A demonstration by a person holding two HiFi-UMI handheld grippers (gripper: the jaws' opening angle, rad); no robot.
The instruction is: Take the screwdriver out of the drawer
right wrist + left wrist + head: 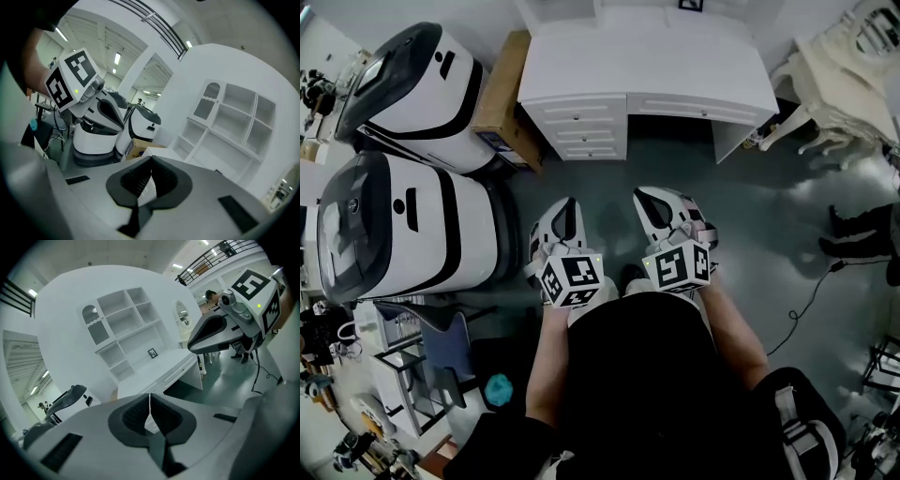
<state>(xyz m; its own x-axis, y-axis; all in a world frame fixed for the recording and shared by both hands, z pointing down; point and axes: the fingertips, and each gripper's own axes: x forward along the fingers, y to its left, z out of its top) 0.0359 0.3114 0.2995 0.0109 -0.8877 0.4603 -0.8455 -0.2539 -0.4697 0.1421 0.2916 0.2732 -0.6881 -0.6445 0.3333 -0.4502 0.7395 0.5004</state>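
Observation:
A white desk [647, 66] stands ahead of me across the grey floor. It has a stack of three shut drawers [581, 127] on its left and one long shut drawer [703, 111] on its right. No screwdriver shows in any view. My left gripper [562, 223] and right gripper [656, 208] hover side by side over the floor, well short of the desk. Both point toward the desk, and neither touches anything. The left gripper [149, 398] has its jaws shut and empty, and so does the right gripper [151, 163]. A white shelf unit [124, 331] rises behind the desk.
Two large white-and-black machines [412, 84] [394, 234] stand at the left, with a cardboard box [502, 94] between them and the desk. A white chair [844, 75] sits at the far right. Black shoes [858, 234] and a cable [811, 300] lie on the floor at the right.

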